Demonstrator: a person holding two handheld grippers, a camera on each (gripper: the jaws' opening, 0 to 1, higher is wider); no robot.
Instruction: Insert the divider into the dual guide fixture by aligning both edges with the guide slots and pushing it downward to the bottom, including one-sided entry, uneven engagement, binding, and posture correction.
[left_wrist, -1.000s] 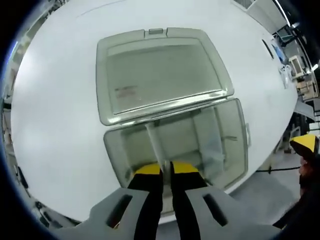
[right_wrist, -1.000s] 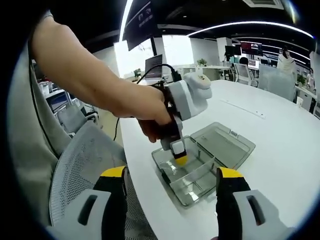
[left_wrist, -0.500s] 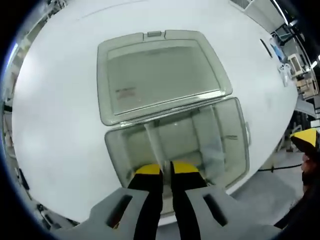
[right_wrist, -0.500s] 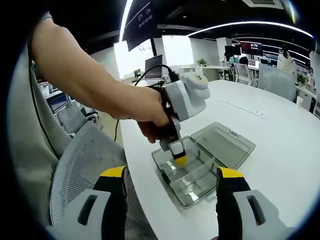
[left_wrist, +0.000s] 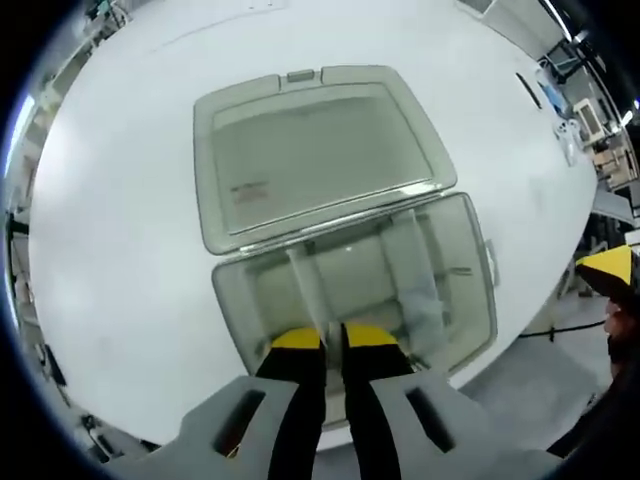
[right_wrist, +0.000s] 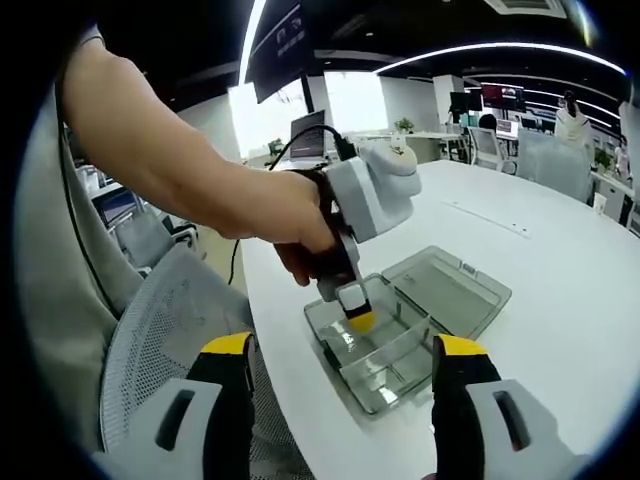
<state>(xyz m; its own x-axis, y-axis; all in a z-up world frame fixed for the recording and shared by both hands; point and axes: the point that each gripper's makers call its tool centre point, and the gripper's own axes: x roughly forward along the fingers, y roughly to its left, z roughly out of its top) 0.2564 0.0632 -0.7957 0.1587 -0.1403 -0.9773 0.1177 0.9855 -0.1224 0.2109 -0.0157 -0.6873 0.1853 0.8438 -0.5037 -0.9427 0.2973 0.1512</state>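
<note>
Counter (left_wrist: 120, 230) first, then the clear box (left_wrist: 355, 290) with its lid (left_wrist: 310, 150) flung back. Your left tool (left_wrist: 332, 338) pinches the translucent divider (left_wrist: 308, 285), standing between the box's long walls. Your right tool (right_wrist: 340, 352) hangs back, jaws wide and empty. Push unevenly and one edge may bind in its slot; whether both have entered cannot be told.
</note>
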